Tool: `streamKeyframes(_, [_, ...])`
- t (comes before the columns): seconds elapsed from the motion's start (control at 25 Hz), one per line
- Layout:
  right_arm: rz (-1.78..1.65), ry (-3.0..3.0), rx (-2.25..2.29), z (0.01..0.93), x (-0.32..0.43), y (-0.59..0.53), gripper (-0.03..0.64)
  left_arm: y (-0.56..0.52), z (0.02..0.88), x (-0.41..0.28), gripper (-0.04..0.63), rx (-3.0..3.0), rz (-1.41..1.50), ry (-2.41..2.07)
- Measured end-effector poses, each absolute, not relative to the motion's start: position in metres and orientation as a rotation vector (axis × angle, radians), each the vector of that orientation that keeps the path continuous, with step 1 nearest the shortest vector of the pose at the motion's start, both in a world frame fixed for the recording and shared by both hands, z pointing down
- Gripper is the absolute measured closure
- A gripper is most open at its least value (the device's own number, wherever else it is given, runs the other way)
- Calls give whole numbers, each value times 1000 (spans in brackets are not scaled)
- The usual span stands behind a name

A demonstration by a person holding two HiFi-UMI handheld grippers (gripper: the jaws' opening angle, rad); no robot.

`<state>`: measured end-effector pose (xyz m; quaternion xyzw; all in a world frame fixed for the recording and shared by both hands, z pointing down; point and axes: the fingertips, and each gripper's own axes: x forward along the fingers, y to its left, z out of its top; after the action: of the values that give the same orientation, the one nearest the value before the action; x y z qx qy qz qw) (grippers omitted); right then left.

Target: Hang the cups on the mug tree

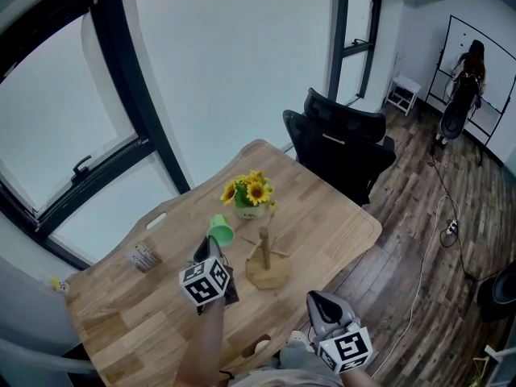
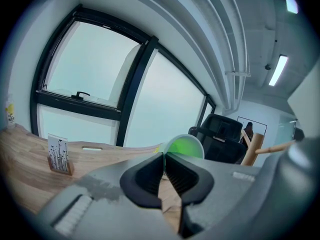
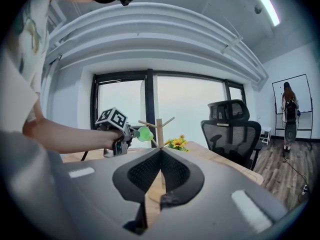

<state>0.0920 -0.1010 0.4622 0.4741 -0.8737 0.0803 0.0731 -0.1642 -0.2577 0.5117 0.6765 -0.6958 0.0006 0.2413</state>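
Observation:
A green cup (image 1: 221,230) is held above the wooden table (image 1: 339,216), just left of the wooden mug tree (image 1: 265,256). My left gripper (image 1: 211,244) is shut on the cup's rim. In the left gripper view the cup (image 2: 184,147) sits right at the jaw tips (image 2: 164,156), and a peg of the tree (image 2: 252,146) shows to the right. My right gripper (image 1: 322,303) hangs near the table's front edge, shut, with nothing in it. The right gripper view shows its closed jaws (image 3: 160,151), with the cup (image 3: 145,133) beside the tree (image 3: 159,129) beyond them.
A pot of sunflowers (image 1: 248,193) stands behind the mug tree. A small card holder (image 1: 143,257) sits on the table's left part. Black office chairs (image 1: 339,143) stand past the far edge. A person (image 1: 466,79) stands at a whiteboard far right.

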Motion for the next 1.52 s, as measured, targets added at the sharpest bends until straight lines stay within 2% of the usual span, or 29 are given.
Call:
streamKeyframes(1.12, [266,-2592,1470,471,91,-105,617,-269,529,-137,578,1960,137,-1864])
streamKeyframes(1.52, [273,-2590,1460,472,86,-107,617,-265,512,-125,578,2188,361,-1999])
